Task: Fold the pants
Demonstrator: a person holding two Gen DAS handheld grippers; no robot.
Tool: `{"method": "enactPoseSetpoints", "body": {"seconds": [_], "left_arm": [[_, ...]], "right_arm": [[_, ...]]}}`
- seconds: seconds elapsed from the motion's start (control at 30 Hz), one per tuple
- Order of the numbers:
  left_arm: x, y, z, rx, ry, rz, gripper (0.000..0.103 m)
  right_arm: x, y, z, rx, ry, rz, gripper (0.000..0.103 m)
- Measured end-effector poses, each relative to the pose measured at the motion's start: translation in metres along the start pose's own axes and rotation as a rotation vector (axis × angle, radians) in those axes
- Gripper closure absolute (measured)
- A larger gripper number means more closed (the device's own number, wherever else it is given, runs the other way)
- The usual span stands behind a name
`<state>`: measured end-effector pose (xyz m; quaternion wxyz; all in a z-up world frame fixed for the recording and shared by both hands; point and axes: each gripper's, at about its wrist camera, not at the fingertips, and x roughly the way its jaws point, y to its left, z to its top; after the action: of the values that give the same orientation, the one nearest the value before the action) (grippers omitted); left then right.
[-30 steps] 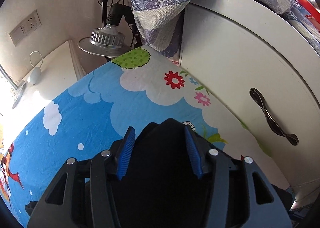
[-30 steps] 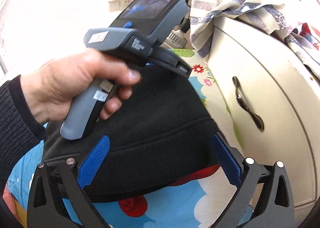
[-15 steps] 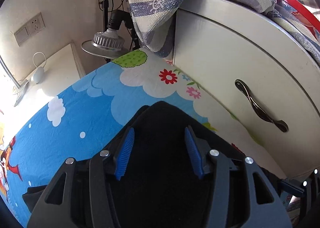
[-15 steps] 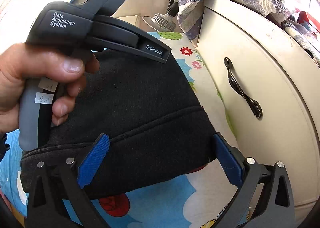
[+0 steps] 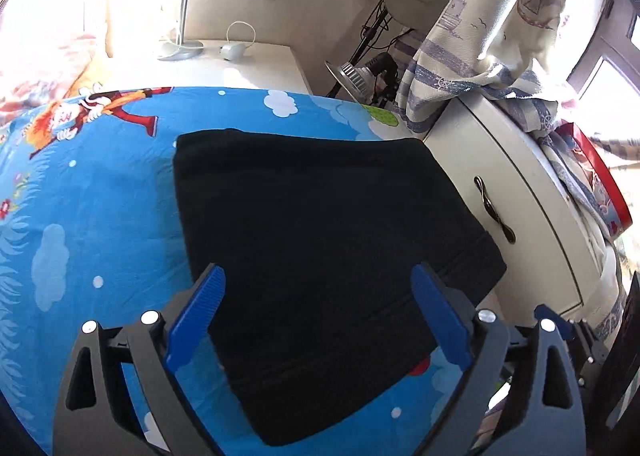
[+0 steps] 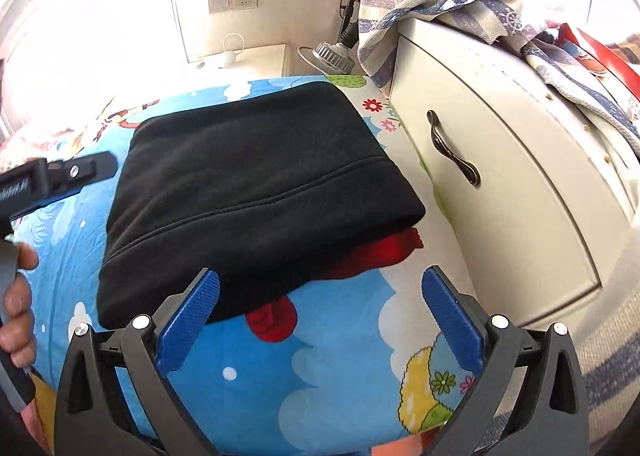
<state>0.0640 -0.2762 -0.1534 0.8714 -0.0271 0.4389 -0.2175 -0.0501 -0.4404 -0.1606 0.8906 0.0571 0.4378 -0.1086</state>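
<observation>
The black pants [image 5: 316,256] lie folded into a thick, squarish bundle on the bed, over the cartoon-print sheet [image 5: 92,216], pushed toward the two o'clock corner just beside the cream cabinet [image 6: 520,184]. That spot looks chosen to keep the bundle flat on the mattress while the hands back off; to my eye the fold is finished or nearly so.

The left gripper [image 5: 316,320] has just been opening and now stands with its jaws spread wide above the near edge of the bundle, the cloth showing between the blue pads but not pinched. The right gripper [image 6: 320,320] is likewise spread wide with nothing in it, hanging over bare sheet at the six o'clock side of the pants.

At nine o'clock in the right view, a hand [image 6: 16,296] grips the other tool's handle. No brand or label is readable on anything here.
</observation>
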Motion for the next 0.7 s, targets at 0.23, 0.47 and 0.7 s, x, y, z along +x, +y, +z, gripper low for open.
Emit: {"method": "enactPoseSetpoints", "body": {"seconds": [0.23,0.47,0.7], "left_arm": [[-0.086,-0.018,-0.058,0.029,-0.116,-0.022,0.002],[-0.108,-0.03,-0.069,0.023,-0.164,-0.035,0.002],[-0.104,-0.037,-0.07,0.026,-0.133,-0.008,0.002]], "right_arm": [[-0.046,0.012,-0.019,0.041,-0.062,-0.041,0.005],[-0.046,0.017,-0.017,0.032,-0.068,0.002,0.005],[-0.047,0.013,-0.017,0.045,-0.072,0.019,0.005]]}}
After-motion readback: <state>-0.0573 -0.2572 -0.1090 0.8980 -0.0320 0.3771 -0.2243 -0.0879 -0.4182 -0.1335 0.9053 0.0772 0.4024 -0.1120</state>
